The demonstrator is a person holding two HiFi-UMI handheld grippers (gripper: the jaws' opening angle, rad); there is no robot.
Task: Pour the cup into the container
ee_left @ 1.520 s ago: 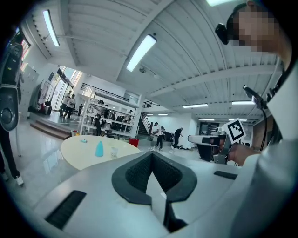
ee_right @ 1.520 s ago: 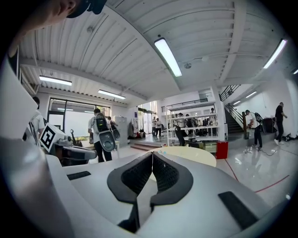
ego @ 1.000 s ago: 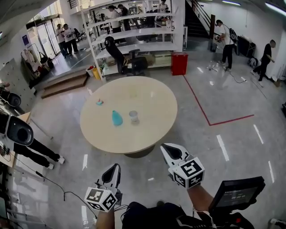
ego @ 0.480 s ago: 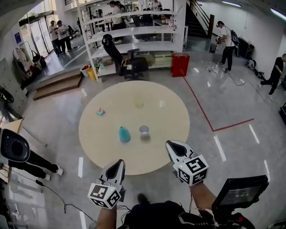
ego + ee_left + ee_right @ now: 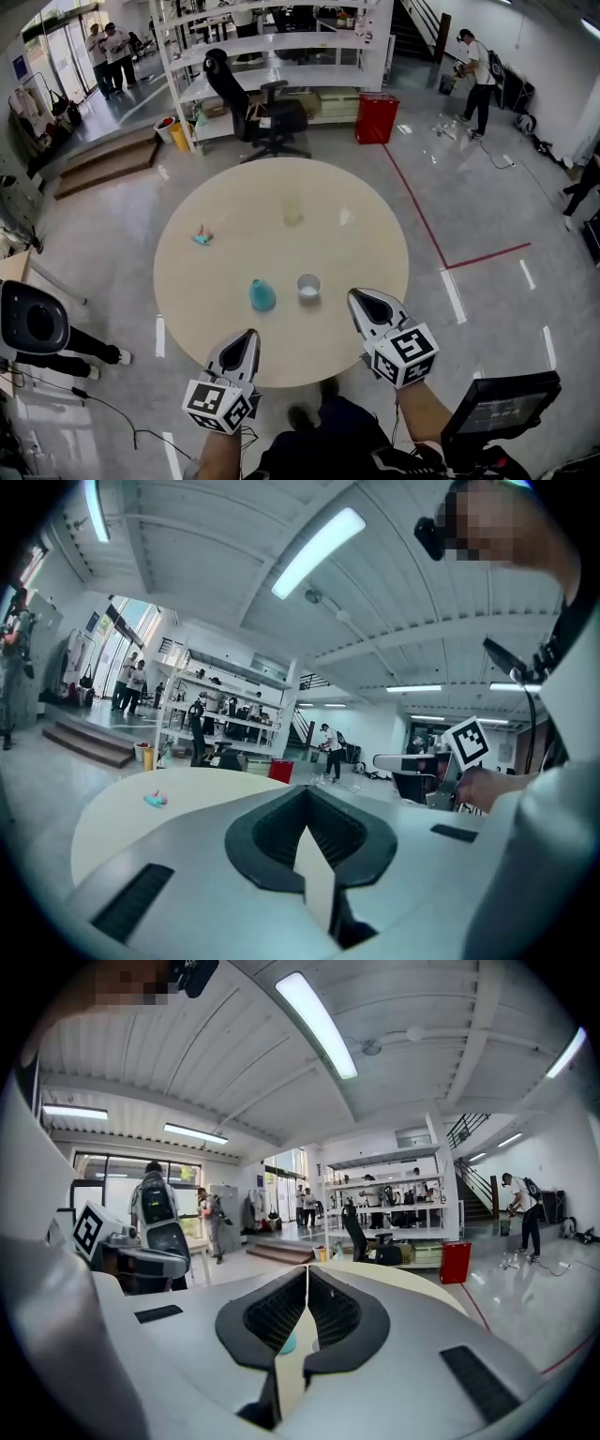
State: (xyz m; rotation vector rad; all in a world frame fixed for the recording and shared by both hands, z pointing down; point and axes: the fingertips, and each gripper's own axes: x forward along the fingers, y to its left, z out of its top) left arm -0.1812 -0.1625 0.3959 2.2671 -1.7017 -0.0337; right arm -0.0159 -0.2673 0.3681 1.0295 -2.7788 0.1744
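Head view: the left gripper (image 5: 244,337) and the right gripper (image 5: 360,299) hang over the near edge of the round table (image 5: 356,234), jaws closed and empty. The white cup (image 5: 308,286) stands ahead between them, nearer the right jaws. The blue container (image 5: 262,295) stands just beside it, ahead of the left jaws.

Left gripper view: jaws pressed together on nothing, and neither vessel shows.

Right gripper view: jaws together, with the blue container (image 5: 287,1343) glimpsed low behind them.
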